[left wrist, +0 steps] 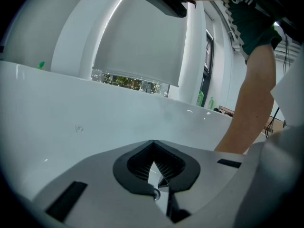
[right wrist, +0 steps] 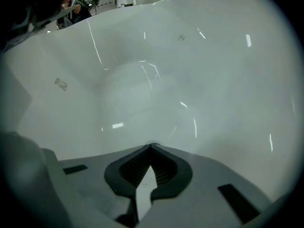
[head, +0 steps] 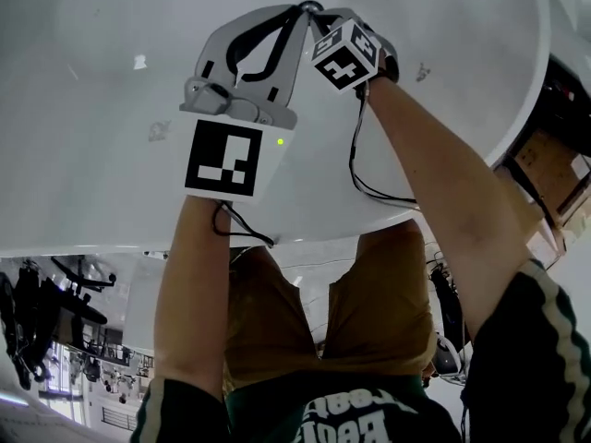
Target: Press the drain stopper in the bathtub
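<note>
Both grippers reach down into a white bathtub (head: 102,109). In the head view my left gripper (head: 303,12) and my right gripper (head: 325,18) converge at one spot on the tub's bottom, and their bodies hide that spot. I cannot make out the drain stopper there. The left gripper view has the left gripper (left wrist: 152,142) with its jaw tips together and nothing held, facing the tub's wall (left wrist: 95,122). In the right gripper view the right gripper (right wrist: 151,146) is also shut and empty. A faint round rim (right wrist: 151,144) lies just past its tips on the tub floor (right wrist: 142,94).
The tub's rim (head: 305,233) curves across below the grippers, against the person's legs (head: 369,312). A wooden frame (head: 547,169) stands outside the tub at the right. A bare forearm (left wrist: 247,103) crosses the left gripper view, and green bottles (left wrist: 201,99) stand beyond the far rim.
</note>
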Motion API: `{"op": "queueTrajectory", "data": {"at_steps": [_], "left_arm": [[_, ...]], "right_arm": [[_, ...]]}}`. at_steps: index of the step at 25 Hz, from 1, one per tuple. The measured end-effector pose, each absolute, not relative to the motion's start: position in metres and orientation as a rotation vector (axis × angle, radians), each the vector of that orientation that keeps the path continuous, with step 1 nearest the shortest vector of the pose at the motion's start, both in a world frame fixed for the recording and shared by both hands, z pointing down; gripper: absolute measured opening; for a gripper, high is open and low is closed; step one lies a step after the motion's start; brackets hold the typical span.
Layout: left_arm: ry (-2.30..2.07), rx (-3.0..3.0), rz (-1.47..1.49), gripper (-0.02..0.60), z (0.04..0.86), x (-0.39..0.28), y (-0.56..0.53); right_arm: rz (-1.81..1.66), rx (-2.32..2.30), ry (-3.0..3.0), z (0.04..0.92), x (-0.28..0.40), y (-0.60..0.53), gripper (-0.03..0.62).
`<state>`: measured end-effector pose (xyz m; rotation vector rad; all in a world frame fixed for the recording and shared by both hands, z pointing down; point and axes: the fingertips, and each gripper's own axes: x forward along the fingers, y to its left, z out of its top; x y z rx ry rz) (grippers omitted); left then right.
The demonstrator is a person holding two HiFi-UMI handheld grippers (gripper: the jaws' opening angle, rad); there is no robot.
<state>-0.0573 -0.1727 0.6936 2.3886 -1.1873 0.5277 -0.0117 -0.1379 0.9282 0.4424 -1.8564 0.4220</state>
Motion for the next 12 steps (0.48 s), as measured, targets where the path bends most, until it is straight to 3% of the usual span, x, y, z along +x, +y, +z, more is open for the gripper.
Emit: {"op": "queueTrajectory", "data": {"at_steps": [12], "left_arm": [[-1.210,2.451,0.500,0.008,0.605,-0.050,-0.171]], "right_arm": [[0.406,0.555,-1.937,0.811,-0.016,-0.152,0.017]]}}
